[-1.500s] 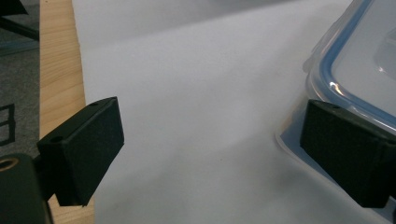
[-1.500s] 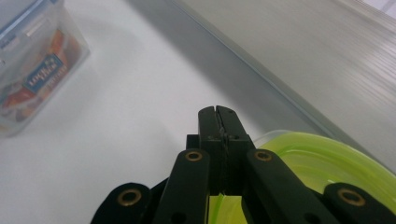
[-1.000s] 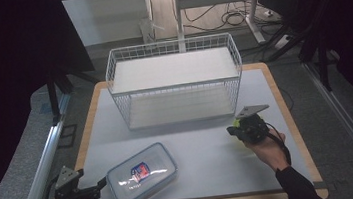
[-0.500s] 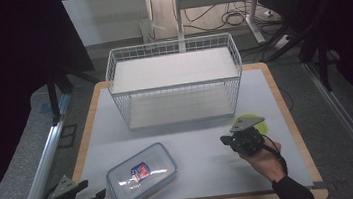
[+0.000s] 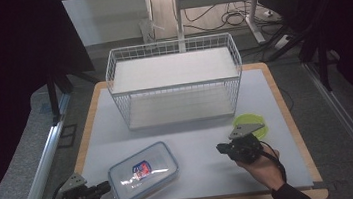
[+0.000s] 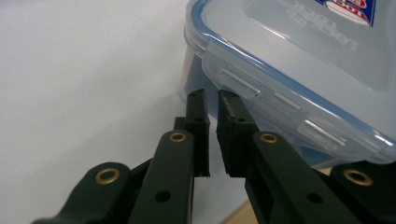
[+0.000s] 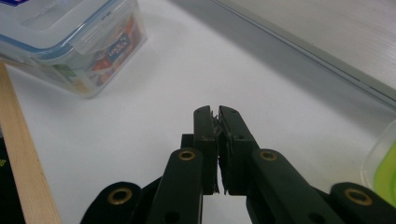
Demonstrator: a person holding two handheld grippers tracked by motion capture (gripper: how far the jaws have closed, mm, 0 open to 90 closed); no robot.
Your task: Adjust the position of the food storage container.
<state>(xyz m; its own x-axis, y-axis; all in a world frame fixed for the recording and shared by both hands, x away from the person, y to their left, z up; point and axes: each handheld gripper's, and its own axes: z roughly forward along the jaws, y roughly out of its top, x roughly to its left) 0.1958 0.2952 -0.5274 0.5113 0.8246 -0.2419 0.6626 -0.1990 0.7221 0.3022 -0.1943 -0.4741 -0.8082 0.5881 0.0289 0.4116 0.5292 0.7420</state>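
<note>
As both tongs hang clenched on nothing, the left tongs (image 6: 211, 100) nose the lunch box (image 5: 143, 171), seemingly to push it; the right tongs (image 7: 215, 114) wait apart on the desk (image 5: 194, 142).

Light: bright, even on the white table (image 5: 194, 142), surroundings around it near black | Shadows: soft, faint beneath the wire basket (image 5: 175, 87) | Glare: pale sheen on the clear box lid (image 5: 143, 171) beside the basket | Focus: high view soft and grainy; close views sharp on the black jaws, box edge (image 6: 289, 84) slightly blurred

Clear box (image 5: 143, 172) with blue-rimmed lid; lime-green lid (image 5: 250, 122).
</note>
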